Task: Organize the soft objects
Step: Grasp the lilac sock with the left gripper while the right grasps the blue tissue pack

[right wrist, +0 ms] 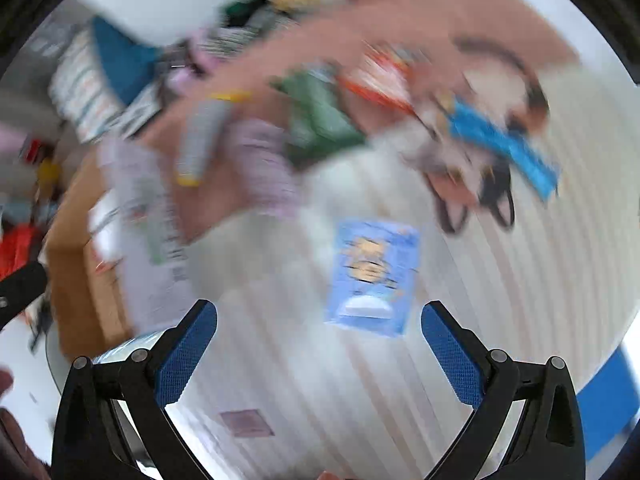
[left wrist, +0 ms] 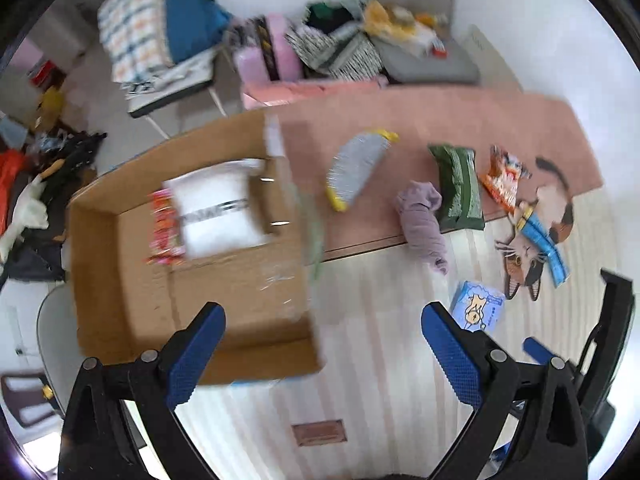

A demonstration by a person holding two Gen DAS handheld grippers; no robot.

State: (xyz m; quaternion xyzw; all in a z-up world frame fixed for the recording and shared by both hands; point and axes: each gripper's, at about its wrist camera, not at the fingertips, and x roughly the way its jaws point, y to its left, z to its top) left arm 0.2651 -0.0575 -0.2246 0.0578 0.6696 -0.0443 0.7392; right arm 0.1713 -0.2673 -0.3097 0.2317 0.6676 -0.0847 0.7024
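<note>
My left gripper [left wrist: 322, 322] is open over the near edge of an open cardboard box [left wrist: 120, 280] that holds a white packet [left wrist: 218, 212] and a red-patterned packet [left wrist: 164, 224]. On the pink mat [left wrist: 400, 120] lie a grey and yellow brush-like pouch [left wrist: 358, 168], a lilac cloth bundle [left wrist: 424, 222], a green packet [left wrist: 458, 186] and an orange packet [left wrist: 504, 178]. A light blue tissue pack [left wrist: 478, 306] rests on the striped white surface. My right gripper [right wrist: 320, 316] is open and empty, just short of the same tissue pack [right wrist: 374, 276]; that view is blurred.
A cat-shaped mat [left wrist: 536, 232] with a blue pouch [left wrist: 544, 244] lies at the right. Behind the mat stand a grey floor chair [left wrist: 420, 32], a pink case [left wrist: 272, 56] and checked cushions [left wrist: 136, 28]. Clutter covers the floor at left [left wrist: 36, 184]. The right gripper's black frame [left wrist: 608, 340] shows at the right edge.
</note>
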